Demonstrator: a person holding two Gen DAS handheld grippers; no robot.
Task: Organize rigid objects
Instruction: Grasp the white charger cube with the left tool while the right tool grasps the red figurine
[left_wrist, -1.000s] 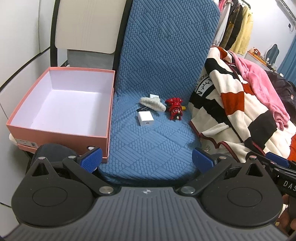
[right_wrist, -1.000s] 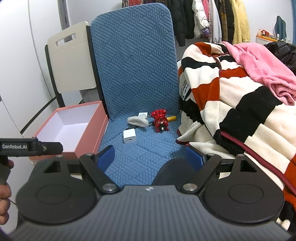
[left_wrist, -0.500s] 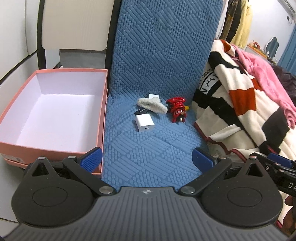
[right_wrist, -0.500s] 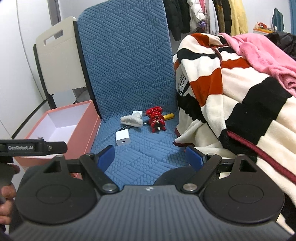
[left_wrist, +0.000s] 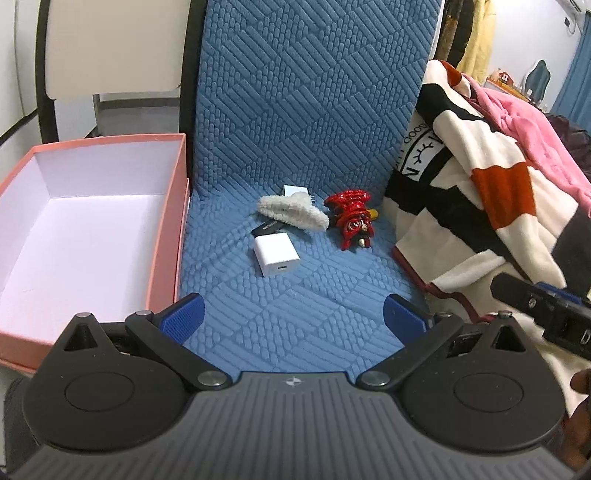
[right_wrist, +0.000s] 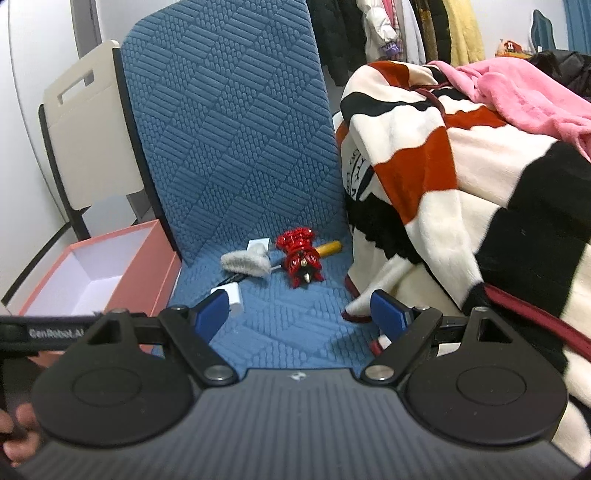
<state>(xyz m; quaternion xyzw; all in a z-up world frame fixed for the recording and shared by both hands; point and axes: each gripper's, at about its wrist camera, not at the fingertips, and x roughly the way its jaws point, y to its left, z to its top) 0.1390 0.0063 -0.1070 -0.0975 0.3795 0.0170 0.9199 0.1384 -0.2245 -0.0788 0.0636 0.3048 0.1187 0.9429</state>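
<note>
On the blue quilted chair seat (left_wrist: 295, 306) lie a white charger block (left_wrist: 275, 254), a small black stick (left_wrist: 266, 228), a fluffy white hair clip (left_wrist: 293, 211), a red lion figurine (left_wrist: 352, 219) and a small white card (left_wrist: 296, 190). The same items show in the right wrist view: charger (right_wrist: 233, 297), clip (right_wrist: 245, 262), figurine (right_wrist: 301, 258), with a yellow-handled tool (right_wrist: 330, 248) behind it. My left gripper (left_wrist: 293, 317) is open and empty, short of the charger. My right gripper (right_wrist: 297, 312) is open and empty, short of the figurine.
An open pink box (left_wrist: 168, 206) with a white inside stands left of the chair; it also shows in the right wrist view (right_wrist: 147, 258). A striped red, black and cream blanket (left_wrist: 480, 192) and pink fabric (right_wrist: 517, 99) lie heaped on the right. A cream chair (right_wrist: 85, 122) stands behind.
Both grippers have moved forward toward the items on the seat, which now look larger. Both stay open and empty. Nothing on the seat has moved.
</note>
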